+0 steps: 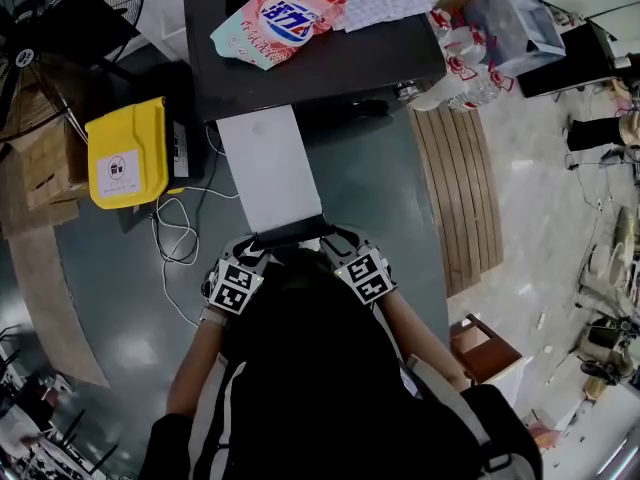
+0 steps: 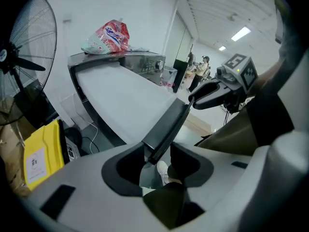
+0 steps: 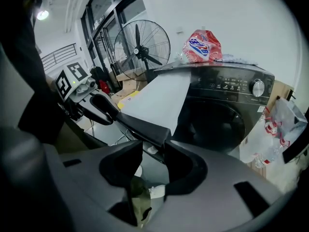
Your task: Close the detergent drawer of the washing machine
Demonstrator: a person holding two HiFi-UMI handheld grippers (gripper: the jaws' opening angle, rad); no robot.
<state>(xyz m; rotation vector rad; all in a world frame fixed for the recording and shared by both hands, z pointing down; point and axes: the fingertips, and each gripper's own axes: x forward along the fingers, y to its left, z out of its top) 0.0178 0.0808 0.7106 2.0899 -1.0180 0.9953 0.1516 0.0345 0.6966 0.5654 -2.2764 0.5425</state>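
Starting the closing push, we find the drawer (image 1: 268, 173) still far out from the washer (image 1: 320, 68), its dark front (image 1: 290, 233) between the wide jaws of the left gripper (image 2: 157, 153) and right gripper (image 3: 153, 153), seemingly unclamped, so next calls for an even shove toward the washer.

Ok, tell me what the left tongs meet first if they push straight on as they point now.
The drawer's dark front panel: its near end sits between the open jaws of the left tongs, apparently not clamped. Behind it comes the white drawer body.
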